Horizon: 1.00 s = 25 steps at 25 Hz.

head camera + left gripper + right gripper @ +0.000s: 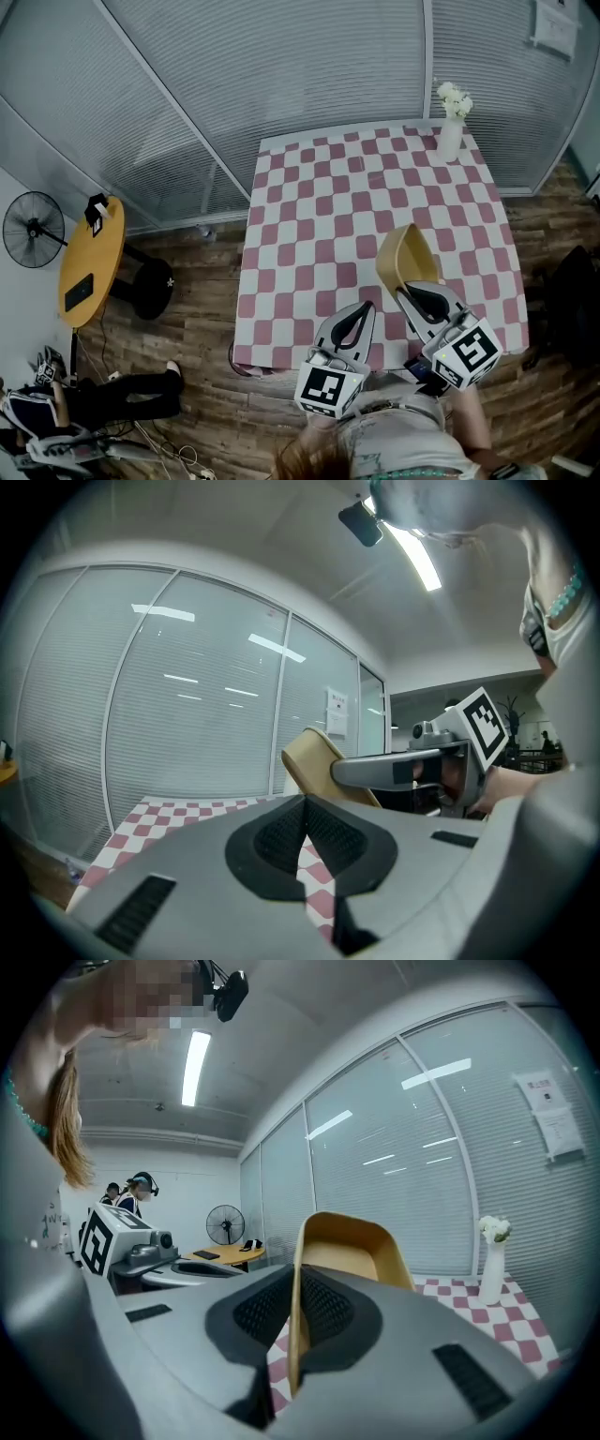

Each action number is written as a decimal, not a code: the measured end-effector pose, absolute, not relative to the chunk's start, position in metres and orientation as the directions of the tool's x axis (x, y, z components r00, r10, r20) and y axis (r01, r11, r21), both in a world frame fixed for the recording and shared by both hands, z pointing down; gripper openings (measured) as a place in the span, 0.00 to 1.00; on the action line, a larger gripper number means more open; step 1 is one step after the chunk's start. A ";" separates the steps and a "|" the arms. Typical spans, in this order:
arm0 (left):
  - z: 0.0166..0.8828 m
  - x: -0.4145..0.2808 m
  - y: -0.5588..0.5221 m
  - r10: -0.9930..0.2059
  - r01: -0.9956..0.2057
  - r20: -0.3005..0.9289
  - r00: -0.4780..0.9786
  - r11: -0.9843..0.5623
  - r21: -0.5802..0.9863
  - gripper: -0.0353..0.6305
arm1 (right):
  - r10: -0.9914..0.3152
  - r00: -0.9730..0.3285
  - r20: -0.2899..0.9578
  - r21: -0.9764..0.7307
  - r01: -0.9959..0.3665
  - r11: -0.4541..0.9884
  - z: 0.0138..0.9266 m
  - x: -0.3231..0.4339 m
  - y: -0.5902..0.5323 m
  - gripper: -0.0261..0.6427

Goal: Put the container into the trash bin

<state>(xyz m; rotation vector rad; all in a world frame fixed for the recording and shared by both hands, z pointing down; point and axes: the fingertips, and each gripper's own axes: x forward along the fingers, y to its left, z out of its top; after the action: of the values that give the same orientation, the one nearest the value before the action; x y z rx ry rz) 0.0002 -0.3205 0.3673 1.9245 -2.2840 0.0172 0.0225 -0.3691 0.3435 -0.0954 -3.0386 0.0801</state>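
A tan, bowl-like container point(408, 253) hangs tilted on its edge above the near right part of the checkered table point(319, 187). My right gripper point(405, 286) is shut on its rim; in the right gripper view the thin wall of the container point(352, 1246) stands between the pads of the right gripper point(293, 1283). My left gripper point(364, 306) hovers just left of it over the table's near edge, shut with nothing between the pads point(281, 832). From the left gripper view the container point(314, 757) shows to the right. I see no plain trash bin.
A white vase with flowers point(451, 122) stands at the table's far right corner. A dark round rim point(246, 361) peeks out under the near left corner. At the left are a yellow round table point(92, 262), a fan point(33, 230) and a person on the floor point(122, 394). Glass walls lie behind.
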 end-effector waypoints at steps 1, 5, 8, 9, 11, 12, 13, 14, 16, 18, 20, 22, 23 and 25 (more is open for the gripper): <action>0.368 -0.001 -0.318 -0.978 -0.980 0.125 -0.168 0.180 0.090 0.06 | 0.071 -0.993 0.100 -0.056 0.065 0.996 0.344 0.021 -0.367 0.06; 0.369 -0.010 -0.302 -0.971 -0.974 0.130 -0.202 0.213 0.081 0.06 | 0.096 -0.990 0.103 -0.054 0.091 0.994 0.343 0.011 -0.354 0.06; 0.366 -0.020 -0.286 -0.968 -0.971 0.123 -0.219 0.229 0.074 0.06 | 0.108 -0.988 0.114 -0.045 0.103 0.994 0.344 0.000 -0.339 0.06; 0.366 -0.023 -0.280 -0.967 -0.970 0.122 -0.223 0.233 0.074 0.06 | 0.111 -0.987 0.117 -0.041 0.107 0.993 0.345 -0.004 -0.333 0.06; 0.366 -0.029 -0.265 -0.967 -0.969 0.121 -0.225 0.235 0.077 0.06 | 0.112 -0.986 0.121 -0.034 0.109 0.993 0.346 -0.011 -0.320 0.06; 0.366 -0.033 -0.257 -0.967 -0.969 0.120 -0.225 0.235 0.077 0.06 | 0.111 -0.986 0.122 -0.032 0.108 0.994 0.346 -0.015 -0.313 0.06; 0.365 -0.038 -0.248 -0.967 -0.969 0.119 -0.225 0.235 0.075 0.06 | 0.110 -0.986 0.122 -0.029 0.107 0.994 0.345 -0.020 -0.304 0.06; 0.365 -0.044 -0.238 -0.967 -0.969 0.118 -0.226 0.236 0.073 0.06 | 0.109 -0.987 0.122 -0.028 0.107 0.994 0.344 -0.025 -0.295 0.06; 0.364 -0.058 -0.218 -0.966 -0.968 0.115 -0.231 0.240 0.075 0.06 | 0.113 -0.986 0.125 -0.023 0.111 0.994 0.343 -0.038 -0.275 0.06; 0.364 -0.073 -0.197 -0.965 -0.966 0.111 -0.237 0.247 0.083 0.06 | 0.118 -0.985 0.129 -0.018 0.116 0.993 0.345 -0.051 -0.254 0.06; 0.366 -0.084 -0.176 -0.963 -0.963 0.113 -0.246 0.256 0.082 0.06 | 0.121 -0.984 0.130 -0.018 0.119 0.993 0.347 -0.063 -0.236 0.06; 0.368 -0.090 -0.158 -0.958 -0.960 0.118 -0.260 0.270 0.076 0.06 | 0.128 -0.984 0.124 -0.021 0.126 0.992 0.348 -0.071 -0.220 0.06; 0.370 -0.092 -0.148 -0.954 -0.957 0.121 -0.272 0.282 0.071 0.06 | 0.136 -0.984 0.119 -0.023 0.134 0.991 0.349 -0.074 -0.212 0.06; 0.372 -0.101 -0.125 -0.947 -0.949 0.116 -0.300 0.308 0.065 0.06 | 0.160 -0.981 0.109 -0.028 0.157 0.987 0.350 -0.085 -0.190 0.06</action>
<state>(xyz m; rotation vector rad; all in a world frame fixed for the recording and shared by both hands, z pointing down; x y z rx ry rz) -0.1010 -0.1254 0.3717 1.7733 -2.4311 0.0238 -0.0849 -0.1899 0.3504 -0.2418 -3.0206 0.0298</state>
